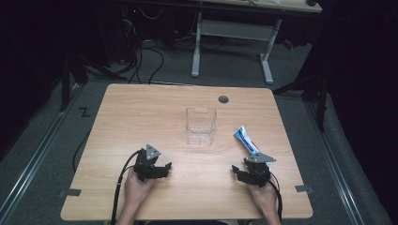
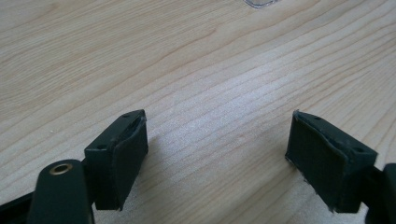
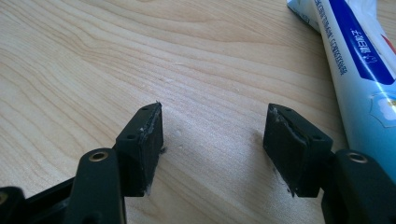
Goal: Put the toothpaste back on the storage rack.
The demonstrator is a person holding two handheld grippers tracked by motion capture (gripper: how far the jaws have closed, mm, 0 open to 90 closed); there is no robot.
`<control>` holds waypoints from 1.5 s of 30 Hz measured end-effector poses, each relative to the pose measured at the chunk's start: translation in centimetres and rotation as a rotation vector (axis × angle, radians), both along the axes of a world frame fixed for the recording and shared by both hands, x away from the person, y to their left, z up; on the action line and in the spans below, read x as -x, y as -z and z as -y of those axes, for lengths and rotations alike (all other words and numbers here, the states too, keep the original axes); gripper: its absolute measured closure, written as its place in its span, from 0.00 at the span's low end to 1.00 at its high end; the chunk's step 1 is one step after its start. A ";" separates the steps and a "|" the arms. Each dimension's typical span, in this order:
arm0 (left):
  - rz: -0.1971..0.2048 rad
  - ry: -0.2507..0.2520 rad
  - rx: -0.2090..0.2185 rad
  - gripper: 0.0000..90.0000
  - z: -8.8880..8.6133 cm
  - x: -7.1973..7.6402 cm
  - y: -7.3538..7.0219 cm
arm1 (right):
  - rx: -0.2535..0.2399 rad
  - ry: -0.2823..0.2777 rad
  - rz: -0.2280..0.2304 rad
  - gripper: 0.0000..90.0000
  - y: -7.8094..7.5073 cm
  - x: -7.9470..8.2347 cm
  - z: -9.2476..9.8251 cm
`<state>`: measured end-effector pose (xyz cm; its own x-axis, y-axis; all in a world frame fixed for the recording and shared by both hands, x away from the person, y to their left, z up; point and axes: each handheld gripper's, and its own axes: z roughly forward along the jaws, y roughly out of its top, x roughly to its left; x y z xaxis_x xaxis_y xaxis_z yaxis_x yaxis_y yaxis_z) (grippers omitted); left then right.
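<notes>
Right gripper [image 3: 212, 140] rests low over the wooden table [image 1: 141, 112], jaws wide apart, nothing between them. Toothpaste tube [image 3: 359, 70] lies flat just beside its right jaw. Left gripper [image 2: 217, 154] likewise spread, empty. Clear plastic container [image 1: 201, 125] stands mid-table.

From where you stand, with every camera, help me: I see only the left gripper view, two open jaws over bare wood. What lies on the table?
Observer: A clear plastic container stands upright mid-table, ahead of both grippers.
Operator: Anything else?
Observer: A toothpaste tube lies flat, to the right of the container, apart from it.
Operator: Where is the right gripper?
Observer: The right gripper rests low over the wood, jaws open and empty, with the tube just beside its right jaw.
</notes>
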<state>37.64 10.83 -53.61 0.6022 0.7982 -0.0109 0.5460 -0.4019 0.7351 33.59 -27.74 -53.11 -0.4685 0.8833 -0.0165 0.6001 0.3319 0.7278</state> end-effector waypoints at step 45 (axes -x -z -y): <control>0.000 -0.009 0.004 0.24 0.0 0.0 0.0 | -0.004 0.067 -0.010 0.48 -0.7 1.3 0.0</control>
<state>37.66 10.83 -53.61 0.5951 0.8035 -0.0142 0.5493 -0.3938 0.7370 32.25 -27.77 -52.40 -0.4089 0.9126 -0.0082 0.6280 0.2879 0.7230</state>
